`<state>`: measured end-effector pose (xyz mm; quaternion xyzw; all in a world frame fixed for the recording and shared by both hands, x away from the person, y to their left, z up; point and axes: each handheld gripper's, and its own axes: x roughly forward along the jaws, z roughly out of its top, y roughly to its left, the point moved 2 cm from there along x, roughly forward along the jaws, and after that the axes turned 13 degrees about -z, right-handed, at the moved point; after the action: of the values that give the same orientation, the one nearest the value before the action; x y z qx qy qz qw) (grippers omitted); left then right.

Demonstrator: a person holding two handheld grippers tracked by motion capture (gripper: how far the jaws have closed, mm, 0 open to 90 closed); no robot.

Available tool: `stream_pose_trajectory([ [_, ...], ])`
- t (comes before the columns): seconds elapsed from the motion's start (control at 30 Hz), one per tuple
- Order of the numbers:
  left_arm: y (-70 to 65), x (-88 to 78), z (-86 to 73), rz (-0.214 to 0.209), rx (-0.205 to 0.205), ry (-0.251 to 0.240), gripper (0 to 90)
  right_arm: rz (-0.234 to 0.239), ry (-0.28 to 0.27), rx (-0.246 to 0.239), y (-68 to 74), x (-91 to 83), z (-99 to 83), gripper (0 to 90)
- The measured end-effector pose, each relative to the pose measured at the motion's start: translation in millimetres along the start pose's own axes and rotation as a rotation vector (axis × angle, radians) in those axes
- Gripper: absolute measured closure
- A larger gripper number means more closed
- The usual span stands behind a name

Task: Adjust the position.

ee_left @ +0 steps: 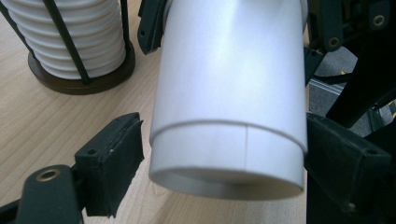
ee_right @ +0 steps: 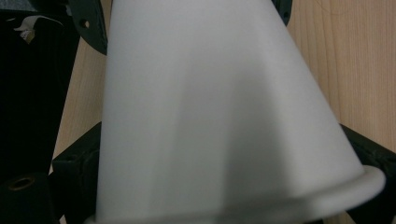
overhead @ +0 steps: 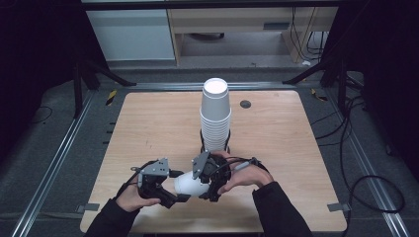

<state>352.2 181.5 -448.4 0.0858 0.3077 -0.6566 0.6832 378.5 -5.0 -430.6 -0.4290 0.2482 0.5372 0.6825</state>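
A white paper cup (overhead: 190, 183) lies on its side just above the front of the wooden table (overhead: 148, 123), held between both hands. My right gripper (overhead: 210, 190) is shut on its rim end; in the right gripper view the cup (ee_right: 210, 116) sits between the black pads (ee_right: 77, 161), its rolled rim at the bottom. My left gripper (overhead: 180, 195) stands open around the cup's base end (ee_left: 229, 154). Its left pad (ee_left: 116, 156) is a small gap away from the cup wall, while the right pad (ee_left: 341, 154) lies against it.
A tall stack of white cups (overhead: 216, 111) stands in a black wire holder on a round dark base (ee_left: 81, 84) at the table's middle, just behind the grippers. A small dark disc (overhead: 245, 103) lies at the back right. Cables trail over the floor on the right.
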Motion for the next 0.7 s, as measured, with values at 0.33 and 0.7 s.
stream_pose_trajectory([
  [0.33, -1.4, 1.5, 0.3, -0.002, 0.011, 0.013, 19.9, -0.013, 0.003, -0.024, 3.8, 4.8, 6.3, 8.0],
  [0.7, -0.4, -0.2, -0.2, 0.010, 0.025, 0.013, 20.9, -0.028, -0.001, -0.026, 3.1, 7.3, 6.7, 6.7],
])
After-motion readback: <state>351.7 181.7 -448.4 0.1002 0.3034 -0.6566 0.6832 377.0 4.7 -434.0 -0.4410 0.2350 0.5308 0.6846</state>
